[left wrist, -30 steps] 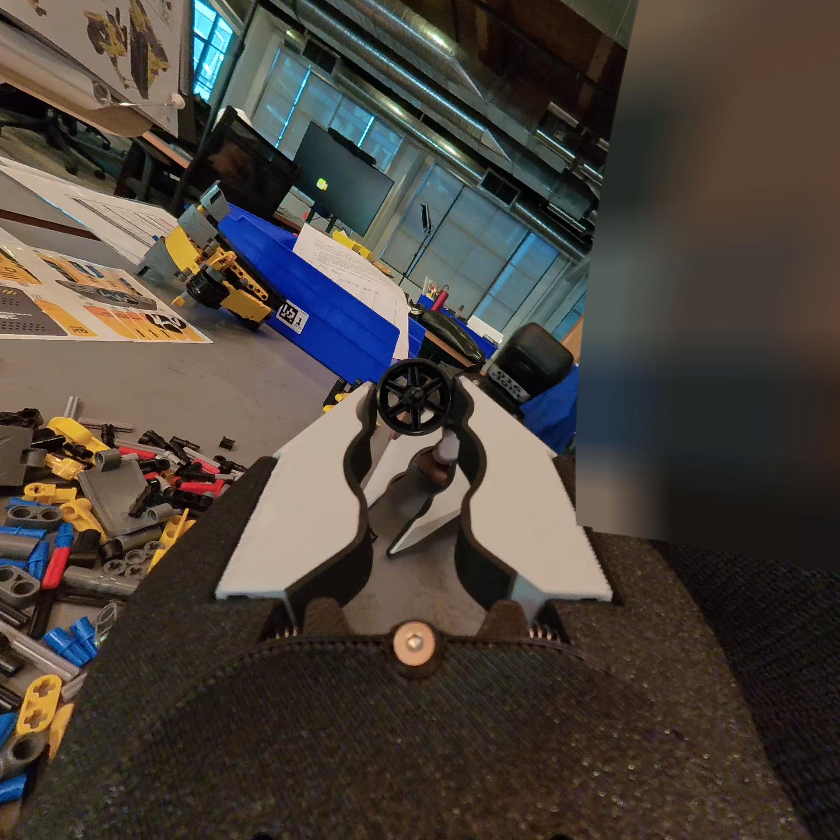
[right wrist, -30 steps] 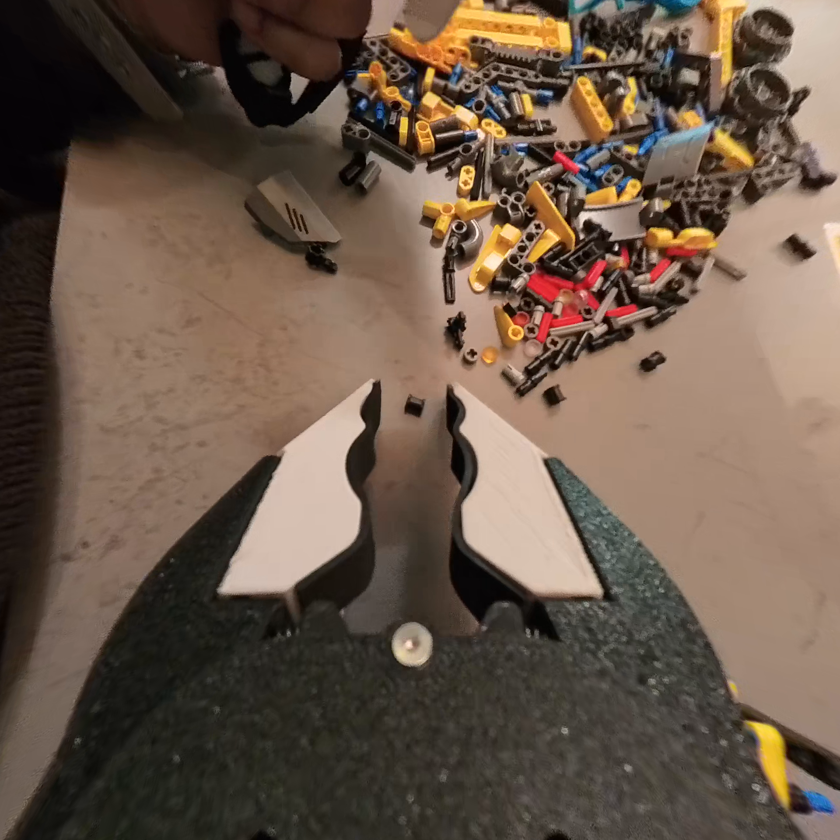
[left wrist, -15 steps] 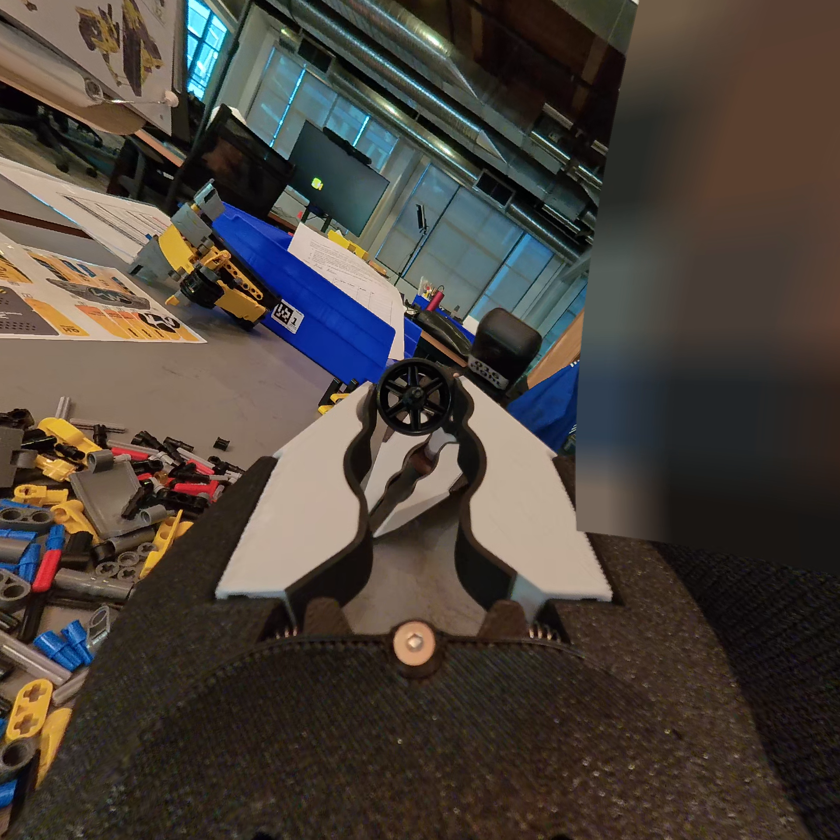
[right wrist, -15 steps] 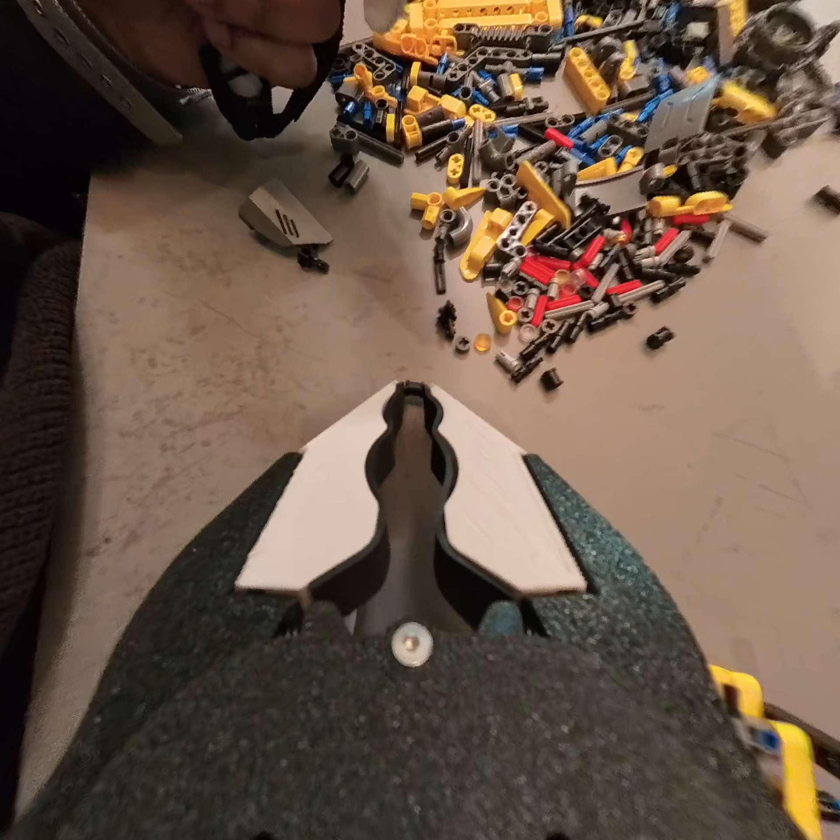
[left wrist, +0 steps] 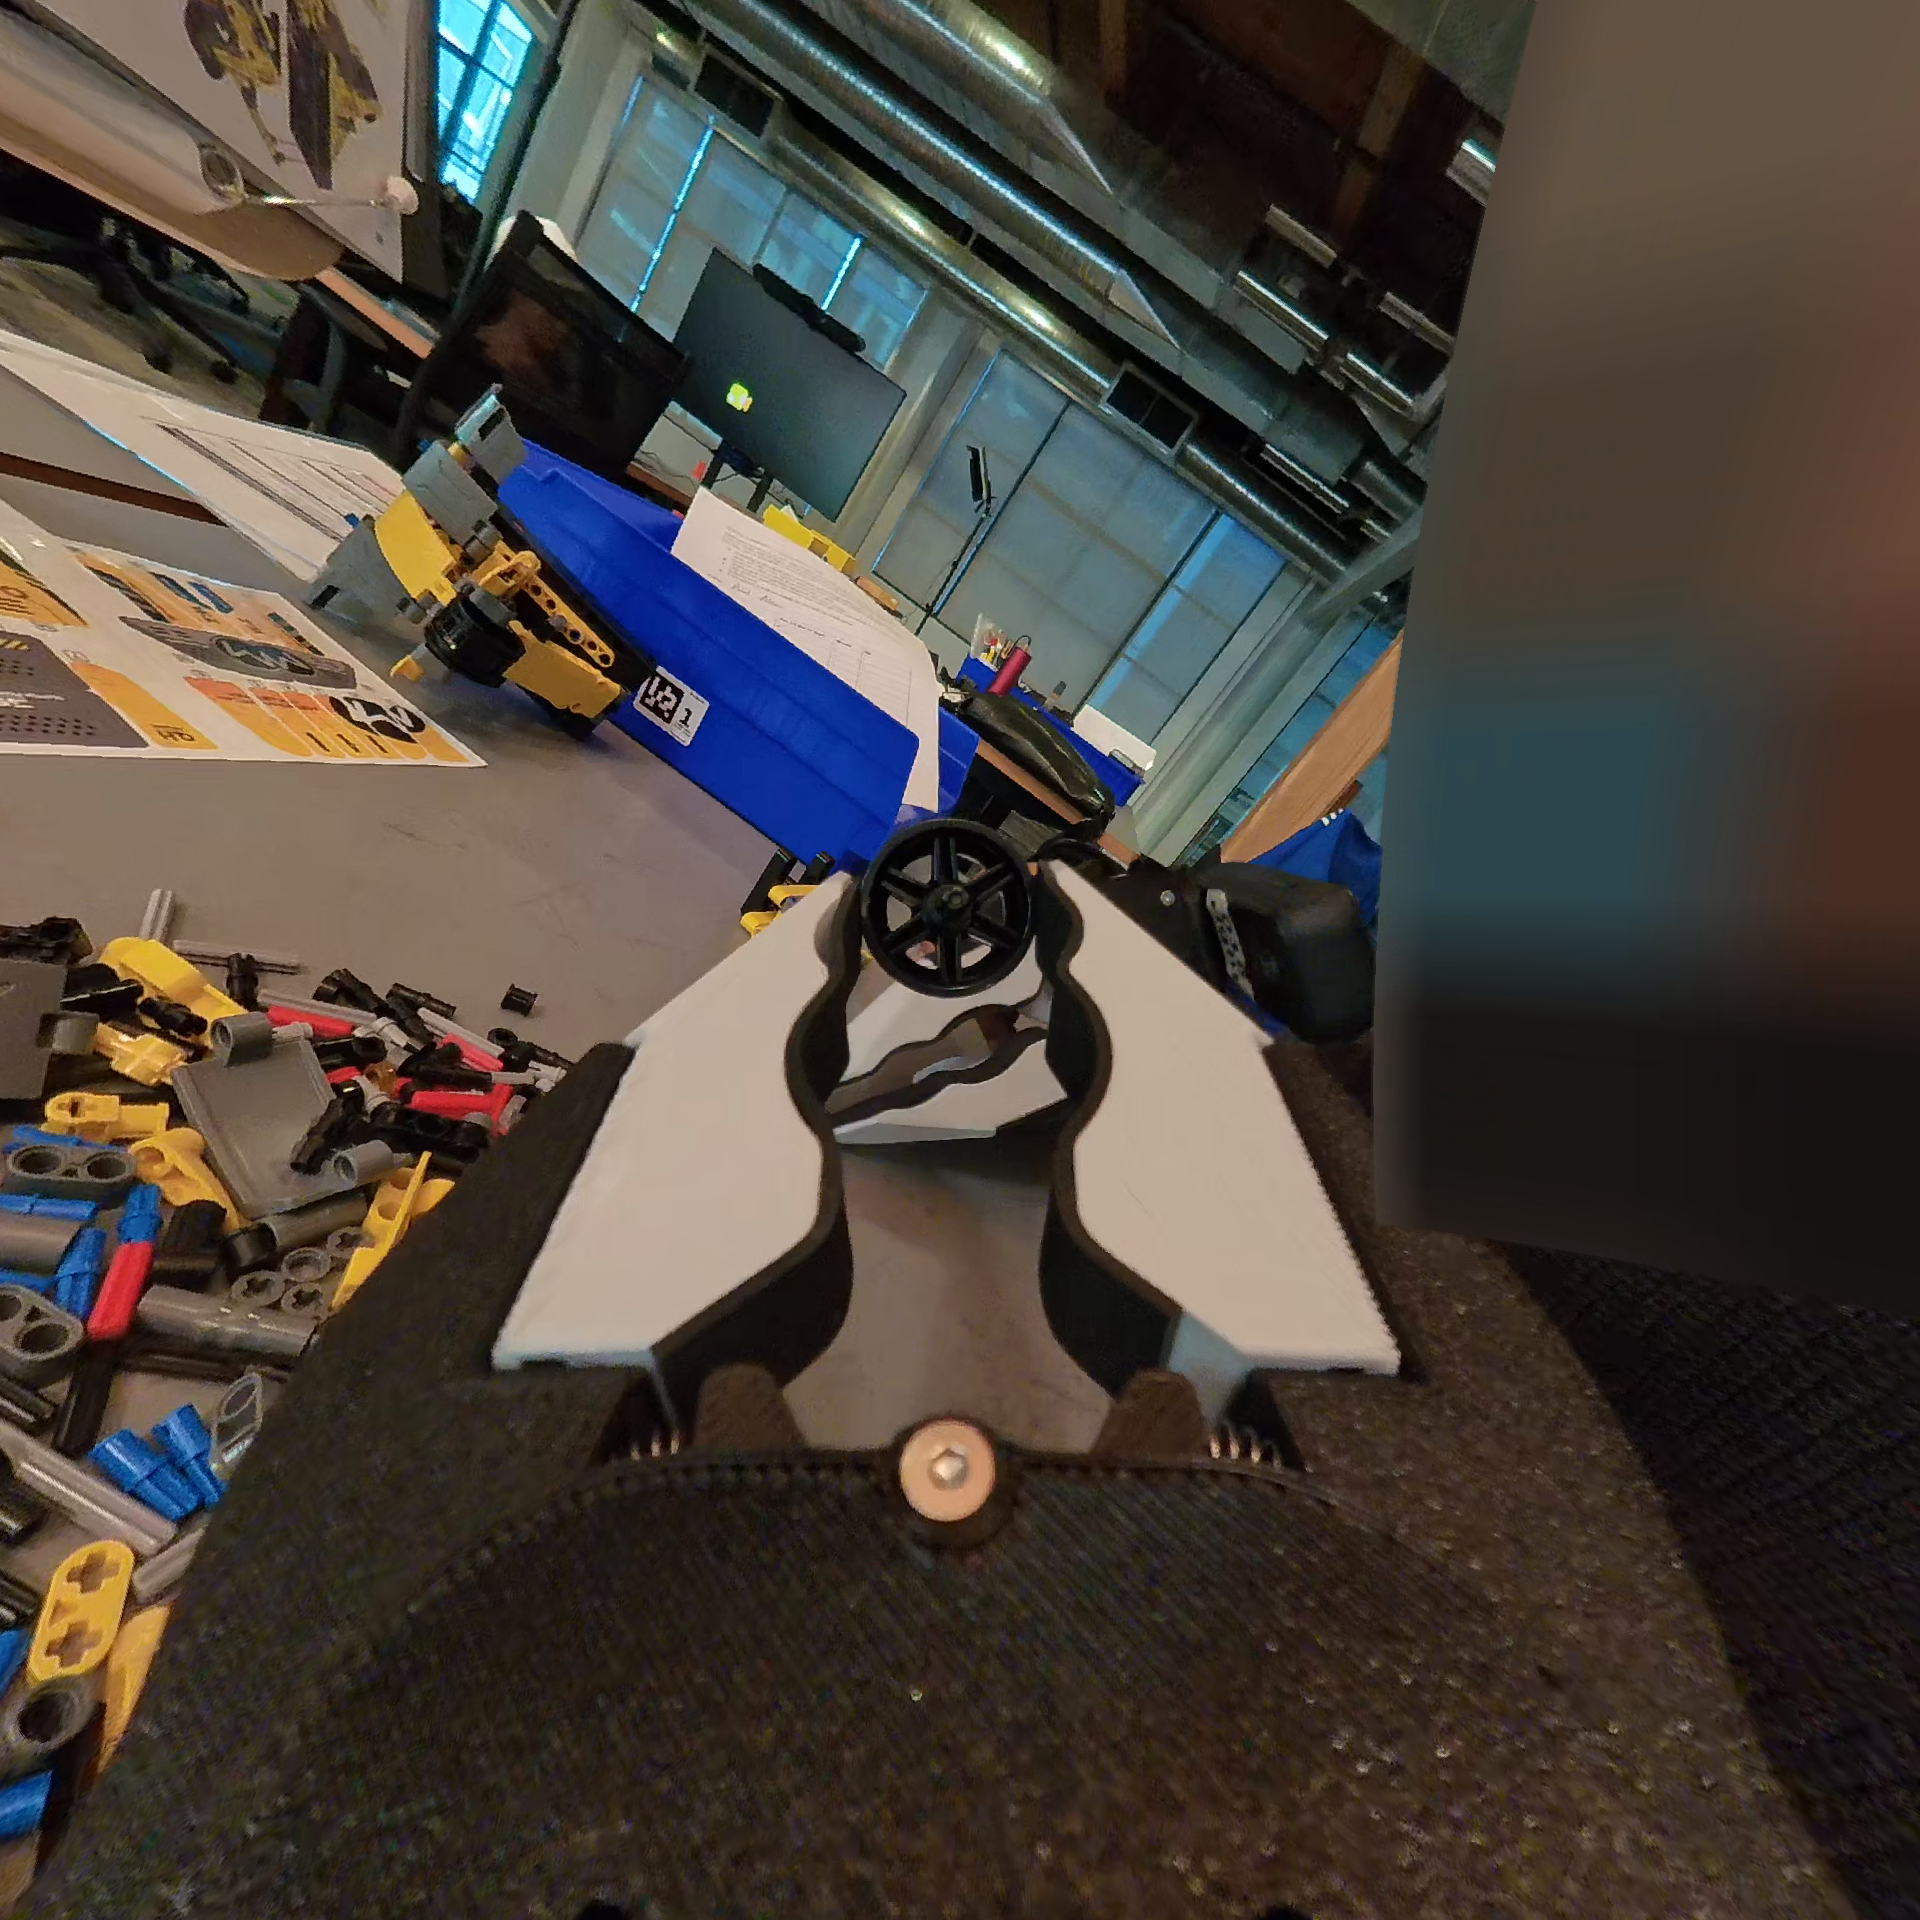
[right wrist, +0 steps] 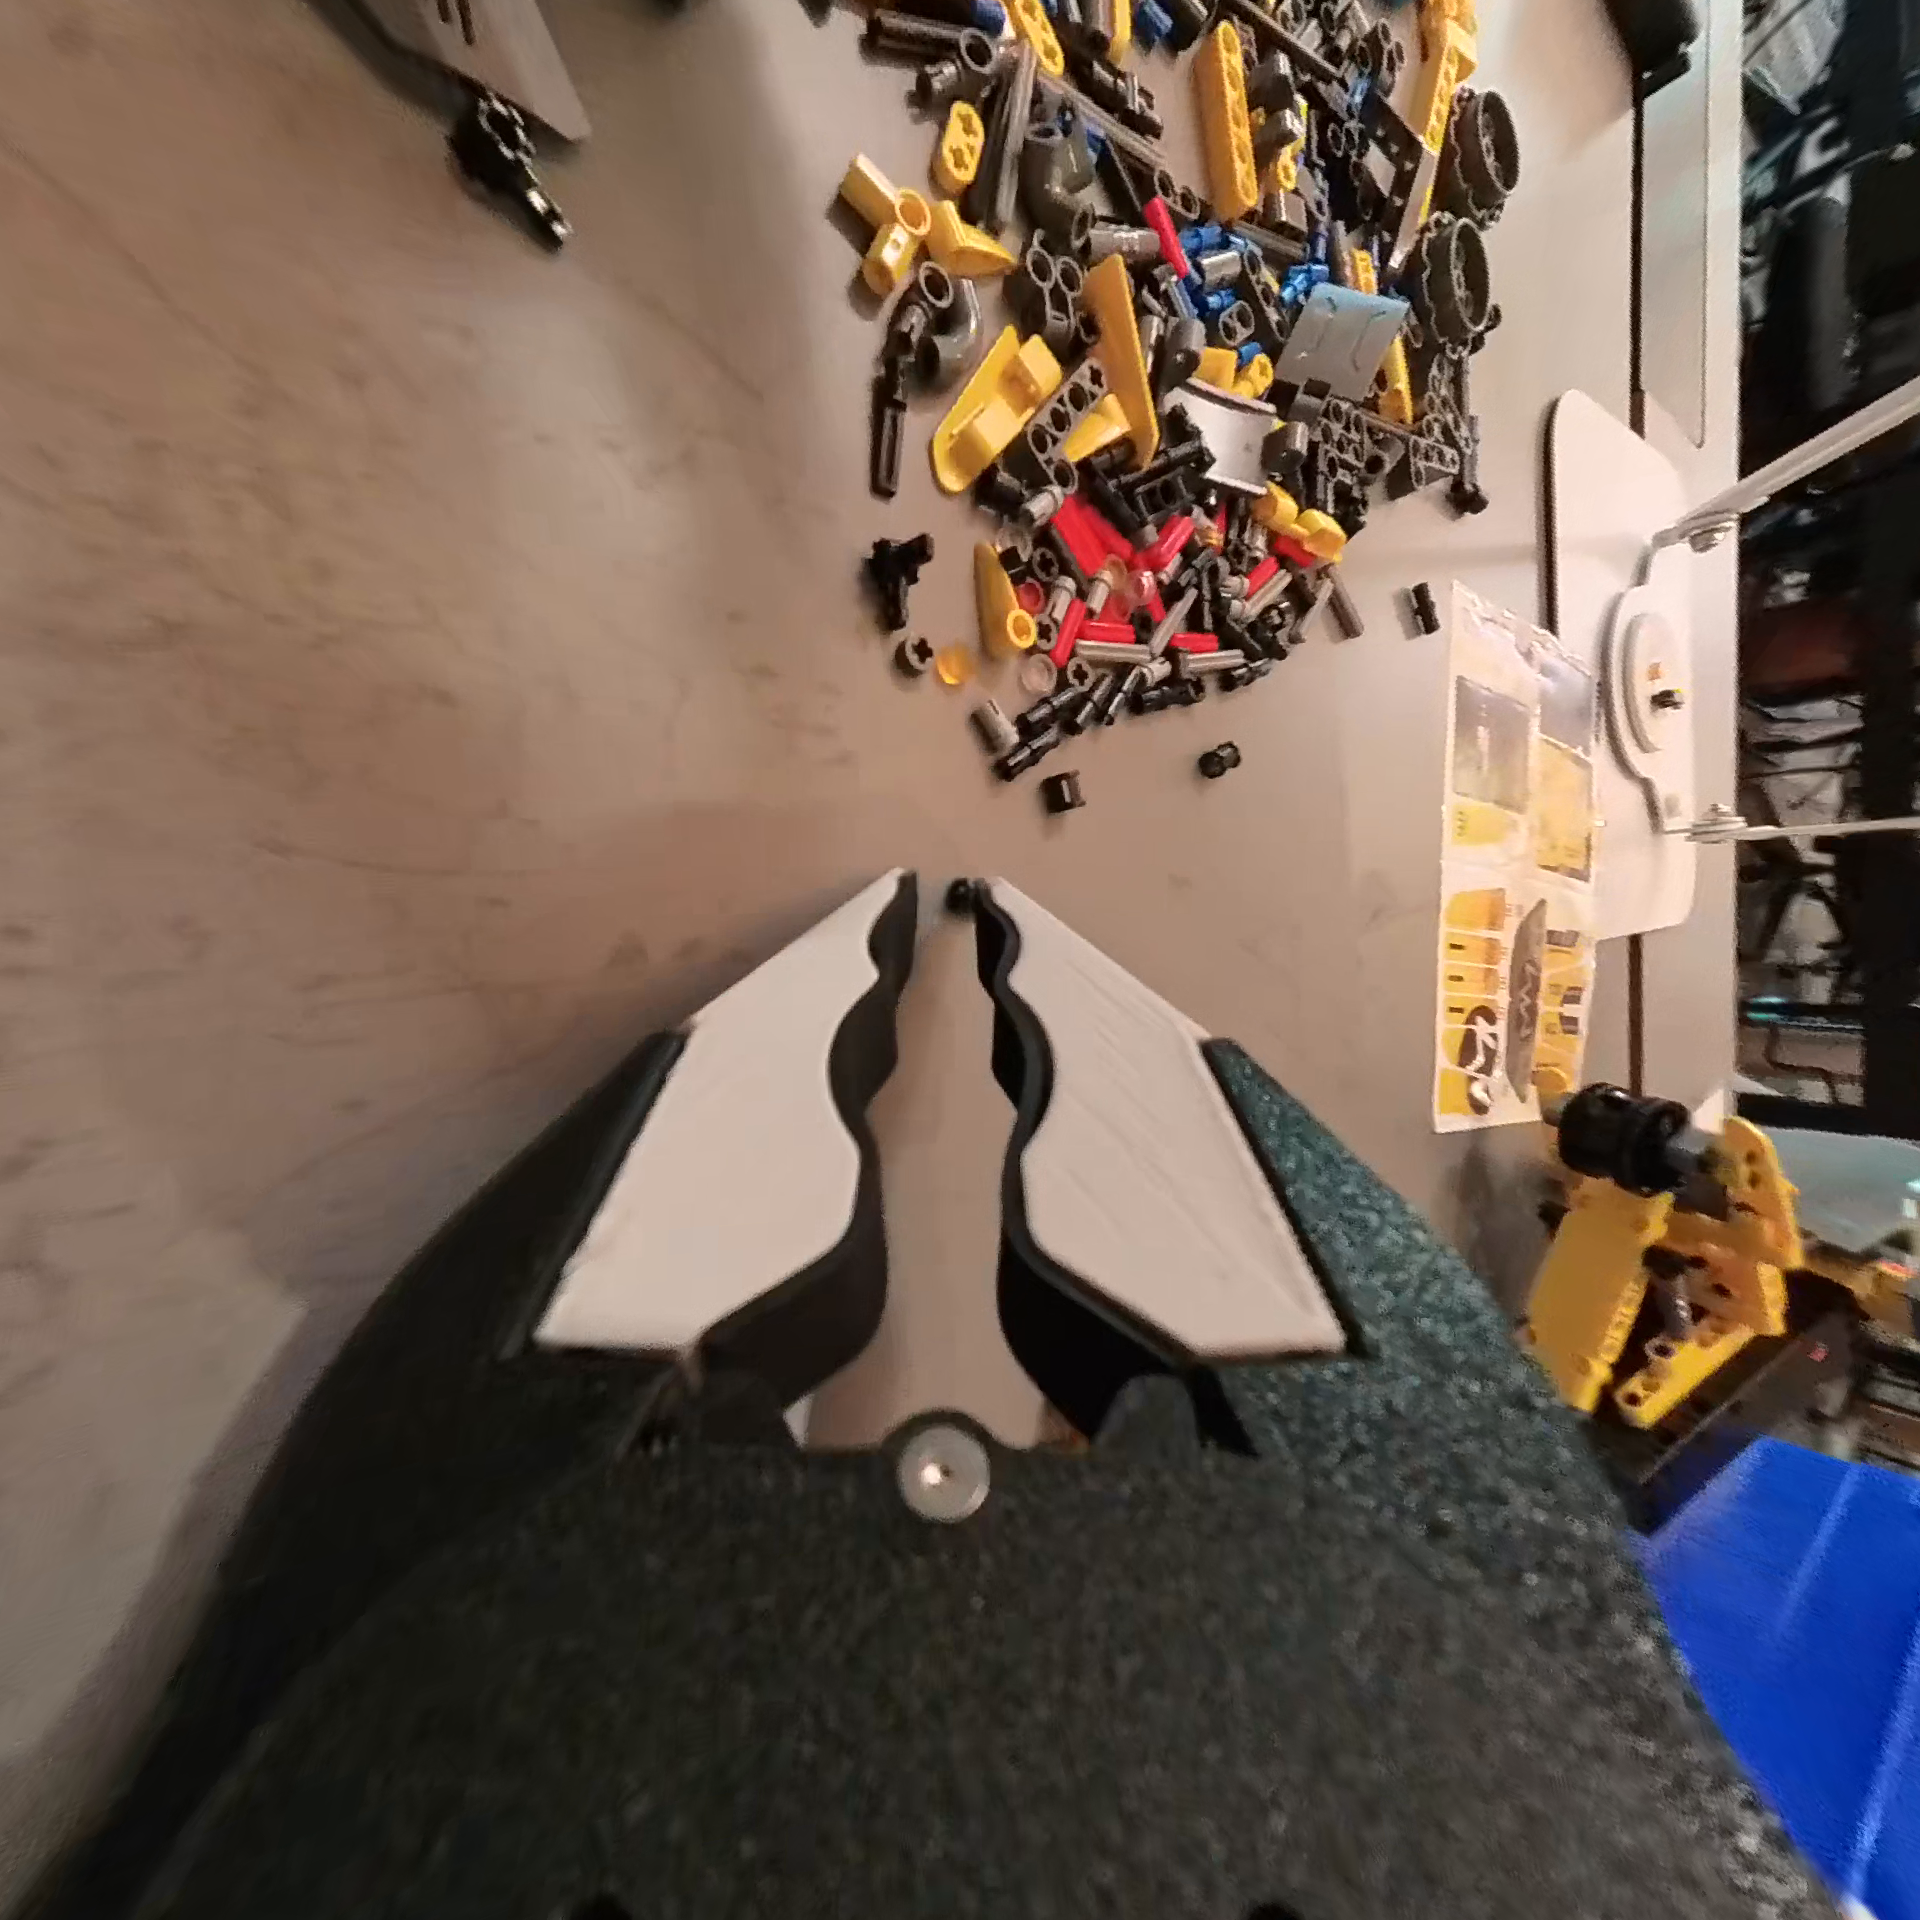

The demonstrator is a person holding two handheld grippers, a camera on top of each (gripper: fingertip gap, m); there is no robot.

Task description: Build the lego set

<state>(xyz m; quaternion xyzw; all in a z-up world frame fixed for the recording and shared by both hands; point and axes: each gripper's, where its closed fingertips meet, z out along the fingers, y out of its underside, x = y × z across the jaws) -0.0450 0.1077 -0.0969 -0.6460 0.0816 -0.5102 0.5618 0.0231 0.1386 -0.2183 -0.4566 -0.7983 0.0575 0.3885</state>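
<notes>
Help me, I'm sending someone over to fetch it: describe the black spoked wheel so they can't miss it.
Start at the left gripper, raised above the grey table beside the pile of loose building pieces. The black spoked wheel is pinched between its fingers, off the table, the only wheel not lying among the pieces.

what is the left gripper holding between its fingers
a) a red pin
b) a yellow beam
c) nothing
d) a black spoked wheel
d: in the left wrist view the left gripper is shut on a black spoked wheel, pinched at the tips of its fingers above the grey table.
</notes>
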